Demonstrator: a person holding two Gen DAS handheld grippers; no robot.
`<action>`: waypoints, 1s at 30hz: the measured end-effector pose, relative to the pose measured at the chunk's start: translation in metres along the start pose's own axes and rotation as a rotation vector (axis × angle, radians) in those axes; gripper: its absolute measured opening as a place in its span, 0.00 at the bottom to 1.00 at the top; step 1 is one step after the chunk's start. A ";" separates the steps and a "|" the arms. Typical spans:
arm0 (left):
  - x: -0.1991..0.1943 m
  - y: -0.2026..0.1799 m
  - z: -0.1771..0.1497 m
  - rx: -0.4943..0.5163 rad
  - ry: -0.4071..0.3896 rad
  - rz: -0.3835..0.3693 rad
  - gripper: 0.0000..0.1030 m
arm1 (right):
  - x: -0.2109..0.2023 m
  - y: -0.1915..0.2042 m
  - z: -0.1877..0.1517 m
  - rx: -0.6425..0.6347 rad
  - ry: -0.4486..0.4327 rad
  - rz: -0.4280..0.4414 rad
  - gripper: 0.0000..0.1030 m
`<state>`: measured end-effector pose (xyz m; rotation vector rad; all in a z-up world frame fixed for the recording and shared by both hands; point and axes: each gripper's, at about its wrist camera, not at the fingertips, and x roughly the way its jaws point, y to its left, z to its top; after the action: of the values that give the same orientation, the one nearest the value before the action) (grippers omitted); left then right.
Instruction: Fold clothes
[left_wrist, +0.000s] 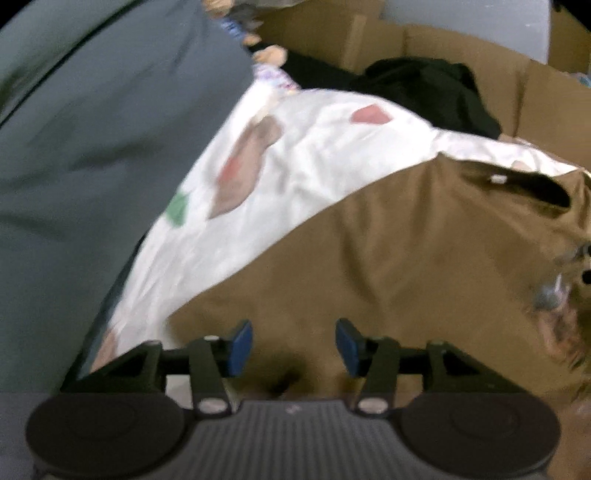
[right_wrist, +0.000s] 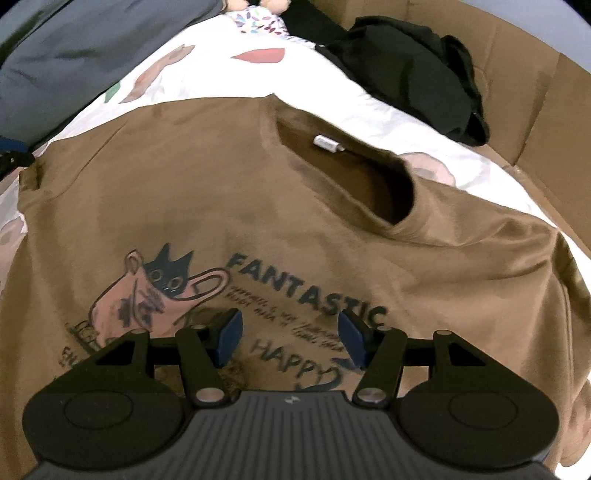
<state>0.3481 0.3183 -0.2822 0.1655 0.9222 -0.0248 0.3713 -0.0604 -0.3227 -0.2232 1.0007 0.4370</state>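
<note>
A brown T-shirt (right_wrist: 258, 206) lies spread out, front side up, on a white bedsheet (right_wrist: 207, 74) printed with pink, brown and green shapes. In the right wrist view the shirt fills most of the frame. Its neck opening (right_wrist: 354, 177) sits right of centre, with a small white label (right_wrist: 327, 142) just inside the collar. Across the chest is a drawing of a black cat (right_wrist: 166, 275) in a pink jug, beside the dark words "FANTASTIC" and "HAPPY".

The right gripper (right_wrist: 290, 338) is at the bottom centre of that view, over the print. Its two blue-padded fingers (right_wrist: 229, 338) are spread apart with nothing between them; whether they touch the cloth cannot be told.

The left wrist view is blurred. There the shirt (left_wrist: 388, 258) takes up the lower right, and the sheet (left_wrist: 295, 155) runs diagonally across the middle. The left gripper (left_wrist: 293, 347), at the bottom centre, is also spread, its blue pads (left_wrist: 242, 343) apart above plain brown fabric and gripping nothing.

A crumpled black garment (right_wrist: 406, 66) lies at the upper right on the sheet's far edge, against cardboard walls (right_wrist: 546, 103). A grey cover (left_wrist: 92, 147) fills the left side of the left view. At the top edge lies a small doll (right_wrist: 258, 14) in a patterned dress.
</note>
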 end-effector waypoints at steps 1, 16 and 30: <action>0.003 -0.007 0.007 0.006 -0.006 -0.011 0.53 | 0.000 -0.004 0.000 0.001 -0.001 -0.005 0.61; 0.054 -0.065 0.076 0.036 -0.086 -0.051 0.64 | -0.008 -0.072 0.026 -0.078 -0.071 -0.066 0.61; 0.102 -0.112 0.120 0.137 -0.079 -0.095 0.65 | 0.030 -0.114 0.068 -0.339 -0.084 -0.069 0.61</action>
<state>0.4944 0.1942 -0.3076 0.2466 0.8492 -0.1816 0.4888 -0.1288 -0.3145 -0.5387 0.8302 0.5478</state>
